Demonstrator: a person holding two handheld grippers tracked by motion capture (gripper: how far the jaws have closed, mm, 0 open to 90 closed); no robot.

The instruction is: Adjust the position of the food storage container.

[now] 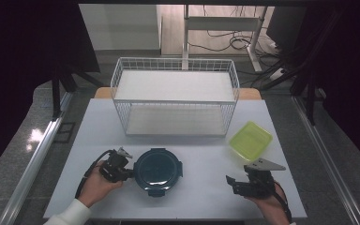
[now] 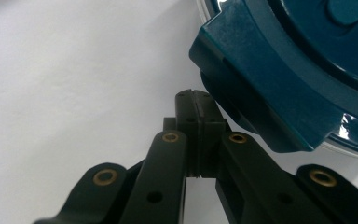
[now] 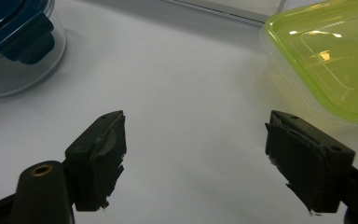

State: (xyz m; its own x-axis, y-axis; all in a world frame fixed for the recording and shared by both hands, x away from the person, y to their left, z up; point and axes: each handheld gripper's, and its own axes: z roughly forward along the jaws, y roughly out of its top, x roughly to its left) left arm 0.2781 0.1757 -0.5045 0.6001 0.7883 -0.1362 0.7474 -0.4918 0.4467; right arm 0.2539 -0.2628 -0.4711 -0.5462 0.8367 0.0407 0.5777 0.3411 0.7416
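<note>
A round clear container with a dark teal clip-on lid (image 1: pixel 158 169) sits at the front centre of the white table (image 1: pixel 201 154). My left gripper (image 1: pixel 130 172) is at its left side. In the left gripper view the jaws are pressed together with nothing between them, and the gripper (image 2: pixel 196 100) has its tips just under a side latch of the teal lid (image 2: pixel 284 60). My right gripper (image 1: pixel 232 183) is at the front right, and in the right gripper view this gripper (image 3: pixel 196 140) stands wide open over bare table. A lime-green square container (image 1: pixel 250 139) (image 3: pixel 326 56) lies just beyond it.
A white two-tier wire rack (image 1: pixel 175 96) stands across the back of the table, both shelves bare. The round container (image 3: pixel 14 42) appears at the upper left of the right gripper view. Dark curtains and metal rails flank the table.
</note>
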